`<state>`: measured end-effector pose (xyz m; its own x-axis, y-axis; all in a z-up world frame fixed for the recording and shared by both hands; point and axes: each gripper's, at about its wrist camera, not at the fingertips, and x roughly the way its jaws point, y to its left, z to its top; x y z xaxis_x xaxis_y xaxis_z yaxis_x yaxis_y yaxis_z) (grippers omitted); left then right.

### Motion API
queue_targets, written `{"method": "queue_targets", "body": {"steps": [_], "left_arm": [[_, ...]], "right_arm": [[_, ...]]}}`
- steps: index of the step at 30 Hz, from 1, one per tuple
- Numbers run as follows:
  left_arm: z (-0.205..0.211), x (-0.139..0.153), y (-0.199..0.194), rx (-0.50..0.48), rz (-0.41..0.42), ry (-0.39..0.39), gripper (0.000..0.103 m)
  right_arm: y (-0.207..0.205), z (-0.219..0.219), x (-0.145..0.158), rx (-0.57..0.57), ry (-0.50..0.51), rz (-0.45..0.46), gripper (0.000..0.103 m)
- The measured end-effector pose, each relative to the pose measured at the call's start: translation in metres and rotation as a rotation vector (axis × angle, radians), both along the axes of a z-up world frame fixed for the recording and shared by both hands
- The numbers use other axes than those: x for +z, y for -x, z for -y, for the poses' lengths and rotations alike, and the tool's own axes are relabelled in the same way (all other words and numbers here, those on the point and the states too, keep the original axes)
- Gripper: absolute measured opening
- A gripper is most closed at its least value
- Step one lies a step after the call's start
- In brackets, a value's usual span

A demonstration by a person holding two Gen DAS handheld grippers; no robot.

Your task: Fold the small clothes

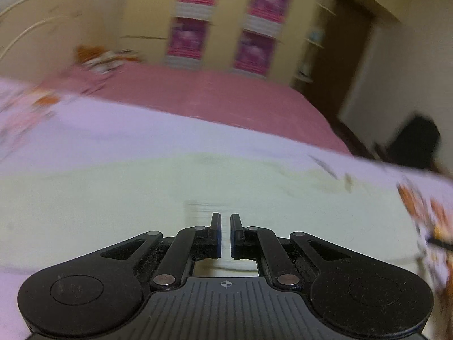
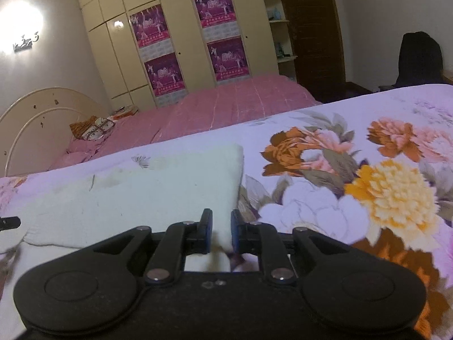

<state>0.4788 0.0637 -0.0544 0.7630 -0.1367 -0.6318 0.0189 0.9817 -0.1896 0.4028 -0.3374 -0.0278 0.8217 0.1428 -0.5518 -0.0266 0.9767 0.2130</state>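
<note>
- Your left gripper, black with blue-edged pads, has its jaws drawn to a narrow slit; pale cloth shows through the slit, but the blurred left wrist view does not let you tell whether the pads pinch it
- The task's thing, a pale cream-green knitted garment, fills the lower half of that view, lying flat from 9 o'clock to 3 o'clock ahead of the fingers
- Your right gripper holds its jaws a little wider apart, and the near right corner of the same garment sits in the gap between the pads; whether they press on it cannot be told
- In the right wrist view the garment spreads from 12 o'clock to 9 o'clock of the fingertips, its right edge straight and its far corner squared
- The garment rests on a lilac bed sheet printed with orange, pink and yellow flowers, whose big blooms lie at 2 o'clock
- Beyond it at 12 o'clock stands a pink-covered bed, then a cream wardrobe bearing four purple posters
</note>
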Motion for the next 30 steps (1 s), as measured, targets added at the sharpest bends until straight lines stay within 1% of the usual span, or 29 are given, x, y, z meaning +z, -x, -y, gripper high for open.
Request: {"method": "queue_targets", "body": {"steps": [1,3,4,5,6,8,9,10,11,12,13,14,16,18,20,22,25,28,29,30], "left_arm": [[0.009,-0.005,-0.005,-0.031,-0.025,0.004,0.004],[0.017,-0.022,-0.016,-0.045,-0.105,0.004,0.003],[0.015,-0.03,-0.016,-0.037,-0.096,0.01,0.003],[0.012,-0.029,-0.015,-0.026,-0.085,0.028,0.003],[0.008,-0.026,-0.016,-0.014,-0.093,0.048,0.004],[0.006,-0.018,-0.015,0.016,-0.04,0.023,0.004],[0.008,-0.015,-0.018,0.012,-0.026,0.01,0.014],[0.01,-0.014,-0.024,0.005,-0.028,0.005,0.024],[0.015,-0.013,-0.029,-0.001,-0.023,-0.004,0.049],[0.022,-0.011,-0.032,-0.01,0.001,-0.028,0.056],[0.033,-0.009,-0.036,-0.033,0.03,-0.061,0.056],[0.043,-0.008,-0.042,-0.055,0.033,-0.081,0.056],[0.061,-0.006,-0.052,-0.105,0.045,-0.074,0.056],[0.08,-0.006,-0.062,-0.146,0.045,-0.074,0.056],[0.101,-0.011,-0.072,-0.176,0.021,-0.076,0.056],[0.109,-0.016,-0.076,-0.172,0.01,-0.101,0.056],[0.097,-0.018,-0.069,-0.133,0.023,-0.106,0.056],[0.063,-0.021,-0.053,-0.058,0.042,-0.17,0.056],[0.051,-0.023,-0.049,-0.035,0.044,-0.145,0.056],[0.041,-0.023,-0.047,-0.02,0.044,-0.111,0.056]], "right_arm": [[-0.003,-0.002,0.0,-0.005,-0.006,0.0,0.014],[-0.007,-0.006,-0.002,0.003,-0.019,-0.011,0.014],[-0.008,-0.01,-0.006,0.008,0.002,-0.032,0.013],[-0.011,-0.013,-0.013,0.009,0.039,-0.074,0.012],[-0.013,-0.012,-0.02,0.016,0.066,-0.102,0.01],[-0.01,-0.007,-0.014,0.035,0.063,-0.079,0.011],[-0.01,-0.002,-0.007,0.035,0.05,-0.04,0.017],[-0.014,0.002,-0.002,0.031,0.041,-0.004,0.017],[-0.022,0.005,0.002,0.028,0.029,0.02,0.018],[-0.032,0.006,0.004,0.019,0.021,0.026,0.018],[-0.044,0.006,0.004,0.011,0.01,0.026,0.018],[-0.055,0.005,0.004,0.008,0.004,0.026,0.018],[-0.076,0.001,0.0,-0.005,-0.001,0.028,0.018],[-0.091,-0.007,-0.004,0.013,0.003,0.022,0.018],[-0.101,-0.02,-0.007,0.051,0.042,0.017,0.018],[-0.106,-0.03,-0.014,0.088,0.079,0.003,0.018],[-0.109,-0.03,-0.024,0.104,0.146,-0.019,0.015],[-0.106,-0.009,-0.024,0.033,0.166,-0.009,0.013],[-0.105,-0.001,-0.024,0.001,0.161,-0.014,0.016],[-0.104,0.006,-0.026,-0.025,0.158,-0.024,0.024]]}}
